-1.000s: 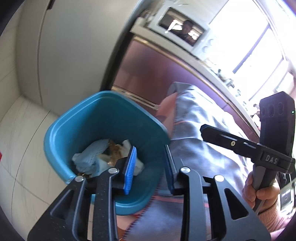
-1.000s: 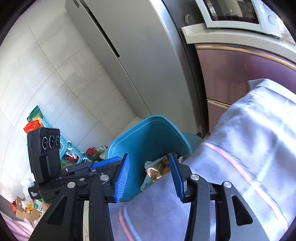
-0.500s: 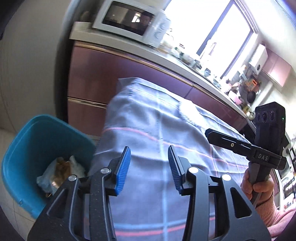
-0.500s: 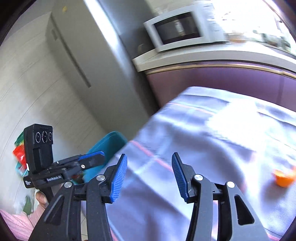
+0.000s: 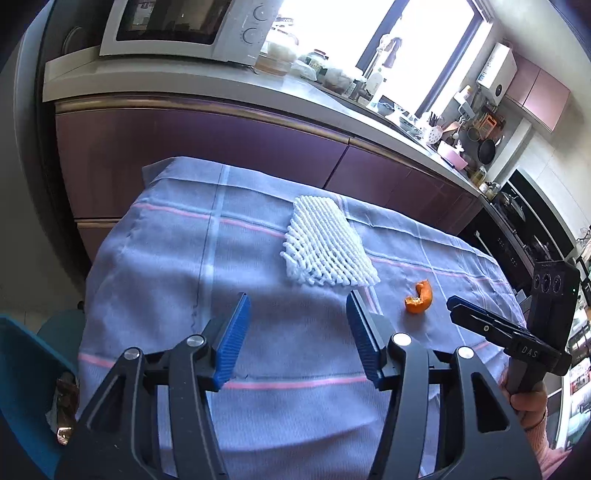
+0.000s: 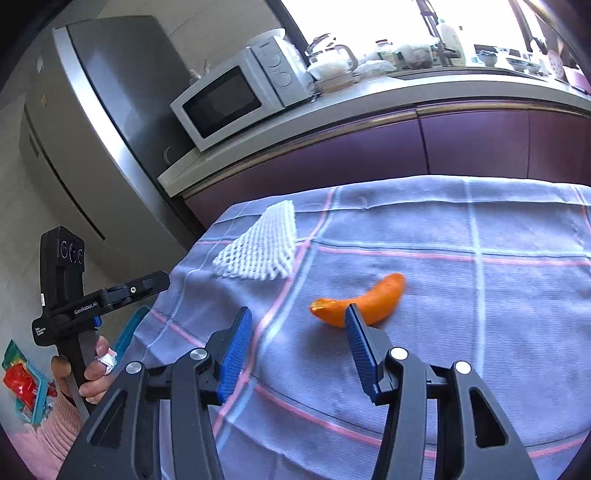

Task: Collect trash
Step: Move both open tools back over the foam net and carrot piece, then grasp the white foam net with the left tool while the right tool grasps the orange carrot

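A white foam fruit net (image 5: 327,243) lies on the blue checked tablecloth (image 5: 177,266), and an orange peel (image 5: 419,297) lies to its right. My left gripper (image 5: 297,325) is open and empty, held above the cloth just short of the net. My right gripper (image 6: 297,341) is open and empty, its right finger just in front of the orange peel (image 6: 364,302); the net (image 6: 260,245) lies farther left. The teal bin (image 5: 22,376) holding wrappers shows at the lower left of the left wrist view.
A purple-fronted kitchen counter (image 5: 221,140) with a microwave (image 5: 184,27) stands behind the table. A grey fridge (image 6: 99,122) stands at left. The other gripper shows in each view, the right (image 5: 517,332) and the left (image 6: 74,295). Coloured items (image 6: 22,384) lie on the floor.
Both grippers have swung up and away from the teal bin to face the tabletop. The net and orange peel have come into view. Both stay open.
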### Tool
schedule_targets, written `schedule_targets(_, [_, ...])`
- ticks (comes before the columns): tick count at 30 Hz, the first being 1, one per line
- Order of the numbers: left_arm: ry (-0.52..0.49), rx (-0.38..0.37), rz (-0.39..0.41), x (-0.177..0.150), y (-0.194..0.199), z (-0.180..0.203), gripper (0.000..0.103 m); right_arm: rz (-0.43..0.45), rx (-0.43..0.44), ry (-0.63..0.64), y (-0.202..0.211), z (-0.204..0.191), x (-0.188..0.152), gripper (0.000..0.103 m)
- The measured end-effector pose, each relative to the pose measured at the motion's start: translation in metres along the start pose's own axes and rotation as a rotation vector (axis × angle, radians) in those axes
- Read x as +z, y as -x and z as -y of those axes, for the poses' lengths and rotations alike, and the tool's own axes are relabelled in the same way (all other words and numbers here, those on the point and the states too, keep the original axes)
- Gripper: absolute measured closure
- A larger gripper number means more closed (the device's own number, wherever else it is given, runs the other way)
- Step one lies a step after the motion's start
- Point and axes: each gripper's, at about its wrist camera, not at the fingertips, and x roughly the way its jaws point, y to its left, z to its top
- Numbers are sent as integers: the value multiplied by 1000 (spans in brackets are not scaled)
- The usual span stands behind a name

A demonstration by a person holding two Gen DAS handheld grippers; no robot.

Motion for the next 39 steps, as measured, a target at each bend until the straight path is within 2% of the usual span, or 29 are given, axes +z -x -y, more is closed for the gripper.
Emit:
schedule_targets(7, [-8,36,-59,25,-43,7,45,14,-53,-58,3,33,3,48])
schedule_targets(10, [-15,52,-82,30,-58,9,43,-2,-49,-74,-3,40,5,47])
schedule_targets(18, [22,11,-130,36,-83,6,44,-42,-41,-91,-25,44,9,44])
schedule_targets(24, [20,29,-166,34,-98,9,62,-51,-38,-95,-28,43,8,44])
schedule_targets(26, [22,14,-172,34,-99,10,80,-52,-37,-94,-29,43,9,44])
schedule_targets(28, [21,17,-173,32,-99,11,89,-49,-40,-93,-28,42,9,44])
schedule_targets(31, [16,16,-162,29,-95,14,92,-53,-48,-88,-30,40,10,47])
schedule_targets(39, [-30,-3,-88,21,-62,26,93,-54,-66,-89,-38,40,12,56])
